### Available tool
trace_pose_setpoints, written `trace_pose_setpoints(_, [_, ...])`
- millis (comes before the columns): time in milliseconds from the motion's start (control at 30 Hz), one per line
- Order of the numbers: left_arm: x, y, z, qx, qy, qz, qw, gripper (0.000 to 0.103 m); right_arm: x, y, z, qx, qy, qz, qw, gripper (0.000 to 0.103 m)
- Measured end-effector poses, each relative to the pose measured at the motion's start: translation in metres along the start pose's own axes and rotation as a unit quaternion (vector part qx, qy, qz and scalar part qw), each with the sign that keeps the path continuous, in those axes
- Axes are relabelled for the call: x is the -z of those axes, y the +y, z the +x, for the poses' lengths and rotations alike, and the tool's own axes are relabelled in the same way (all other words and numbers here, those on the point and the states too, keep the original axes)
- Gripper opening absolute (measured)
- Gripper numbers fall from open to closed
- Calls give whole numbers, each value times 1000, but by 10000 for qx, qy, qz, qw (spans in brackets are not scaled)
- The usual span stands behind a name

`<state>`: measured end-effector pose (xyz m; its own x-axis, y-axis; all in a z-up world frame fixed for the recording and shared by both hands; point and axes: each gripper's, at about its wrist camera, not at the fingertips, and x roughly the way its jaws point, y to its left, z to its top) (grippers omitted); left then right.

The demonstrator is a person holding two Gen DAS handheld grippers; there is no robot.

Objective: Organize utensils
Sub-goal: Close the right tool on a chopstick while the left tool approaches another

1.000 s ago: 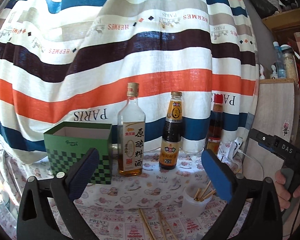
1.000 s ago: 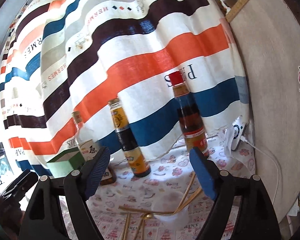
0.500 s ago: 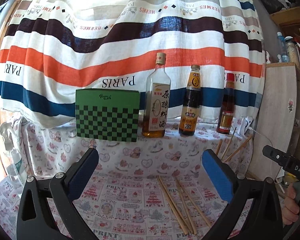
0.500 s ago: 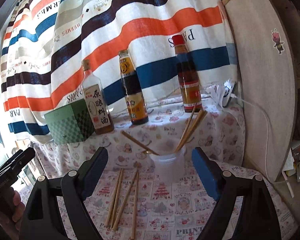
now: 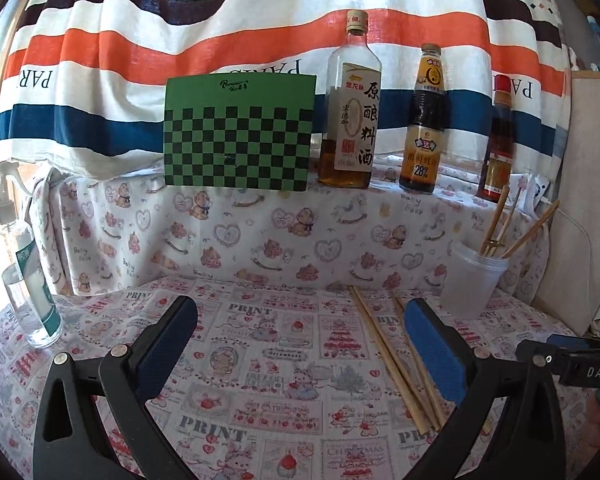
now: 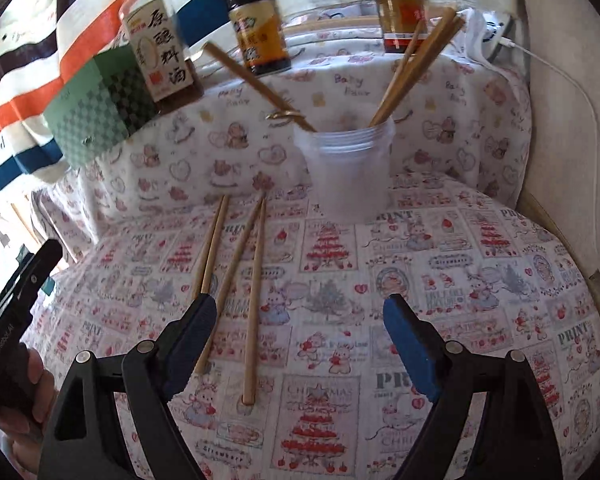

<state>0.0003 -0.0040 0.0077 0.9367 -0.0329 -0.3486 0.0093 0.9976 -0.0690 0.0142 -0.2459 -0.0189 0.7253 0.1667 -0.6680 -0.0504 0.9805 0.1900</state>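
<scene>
Printed tablecloth (image 6: 440, 248) held our loose wooden chopsticks (image 6: 256, 280), cup (image 6: 350, 172) at 12 o'clock; both grippers (image 6: 300, 344) (image 5: 300, 344) gaped empty.

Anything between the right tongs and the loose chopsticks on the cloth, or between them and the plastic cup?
Nothing visible. The right tongs are open above the loose chopsticks, which lie on bare cloth. The cloth from them to the plastic cup is clear.
</scene>
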Motion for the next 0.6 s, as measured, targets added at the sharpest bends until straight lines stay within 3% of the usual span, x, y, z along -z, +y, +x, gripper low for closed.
trace_pose_setpoints(67, [1,-1,3,45,91,5,9999,102,7,16,6,-47,182,-379,9991,76])
trace_pose_setpoints(167, [0,8,5,192,175,-285,9993,102,19,28,21,-53,603,-560,9966,55])
trace_pose_setpoints(233, [-1,14,8,130,248,-434,9987,102,26,34,31,-99,857,-632,9943,50])
trace_pose_setpoints(300, [-1,16,11,31,327,-458,9984,102,31,38,36,-46,981,-719,9926,38])
trace_pose_setpoints(400, [0,21,13,23,364,-569,9977,102,39,46,36,367,840,-1068,9900,25])
trace_pose_setpoints(500, [1,19,16,62,478,-545,9974,102,40,51,34,383,776,-1189,9891,8])
trace_pose_setpoints(600, [8,5,32,284,1093,-222,9934,102,37,43,36,560,719,-1007,9907,8])
